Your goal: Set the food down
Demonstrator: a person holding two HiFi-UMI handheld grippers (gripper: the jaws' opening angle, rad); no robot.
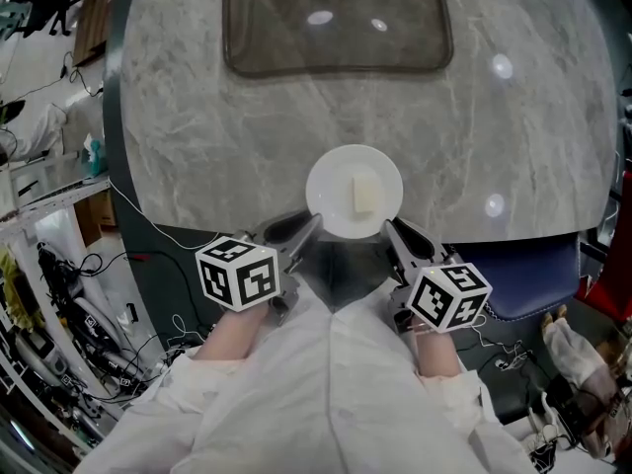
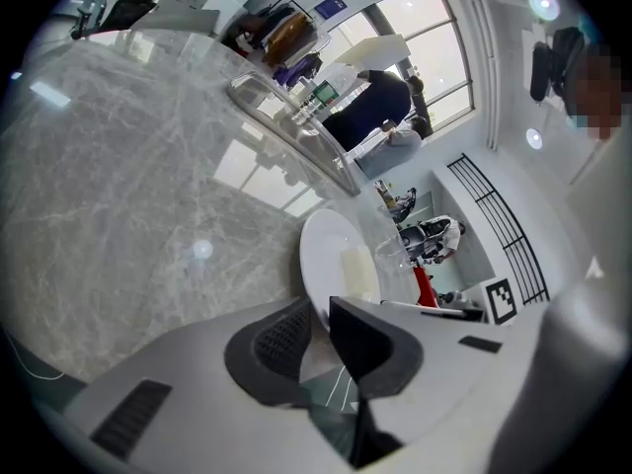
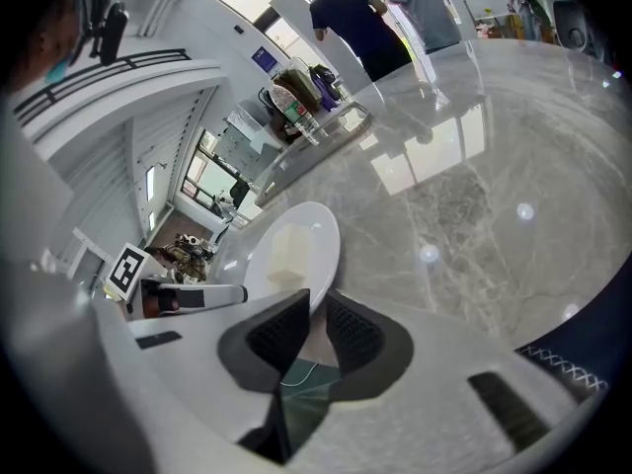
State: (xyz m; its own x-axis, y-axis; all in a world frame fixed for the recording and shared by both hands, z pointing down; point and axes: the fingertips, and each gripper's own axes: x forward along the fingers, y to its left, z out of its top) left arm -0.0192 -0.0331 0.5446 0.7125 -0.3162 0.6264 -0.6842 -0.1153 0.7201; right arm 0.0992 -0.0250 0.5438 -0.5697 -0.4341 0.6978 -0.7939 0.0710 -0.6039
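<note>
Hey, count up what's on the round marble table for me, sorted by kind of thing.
White plate: 1
Pale food block: 1
Dark tray: 1
Total: 3

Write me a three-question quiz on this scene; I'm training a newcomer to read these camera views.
1. True or false: the plate stands on the dark tray.
2. What is between the jaws of the left tool? A: the plate's rim. B: the food itself. C: nothing.
3. In a few words: what lies on the plate?

Key
1. False: it stands on the marble table, apart from the tray.
2. A.
3. One pale block of food.
</note>
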